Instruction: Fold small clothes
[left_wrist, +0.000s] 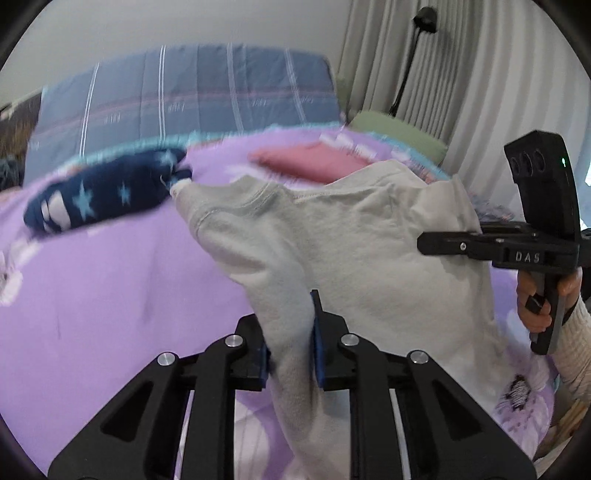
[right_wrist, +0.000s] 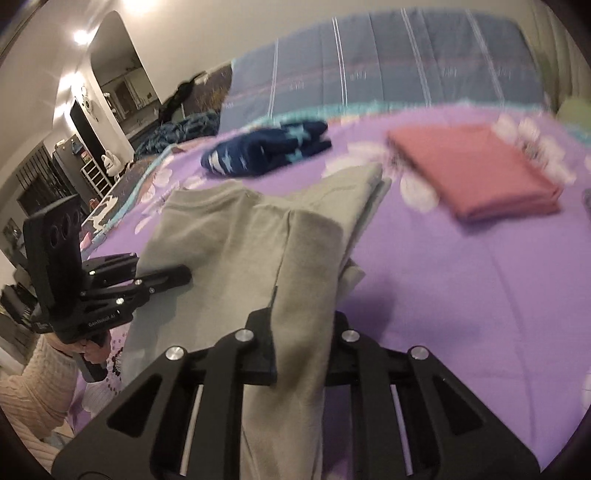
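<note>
A light grey sweatshirt (left_wrist: 351, 236) (right_wrist: 229, 236) hangs lifted off the purple bedspread (left_wrist: 110, 288) (right_wrist: 461, 280), stretched between my two grippers. My left gripper (left_wrist: 291, 332) is shut on a bunched fold of its fabric, blue pads pressing both sides. My right gripper (right_wrist: 303, 325) is likewise shut on a fold of the same sweatshirt. Each gripper shows in the other's view, the right gripper (left_wrist: 436, 245) at the right and the left gripper (right_wrist: 181, 275) at the left, both against the cloth. A navy garment with pale stars (left_wrist: 107, 195) (right_wrist: 266, 147) lies crumpled farther back. A folded pink garment (left_wrist: 314, 158) (right_wrist: 476, 170) lies beyond.
A blue striped quilt (left_wrist: 192, 92) (right_wrist: 388, 62) is piled at the head of the bed. Pale curtains (left_wrist: 480, 74) and a black lamp stand (left_wrist: 410, 62) are at the right. A green cushion (left_wrist: 399, 129) sits by the bed edge. A sleeved hand (left_wrist: 543, 302) holds the right gripper.
</note>
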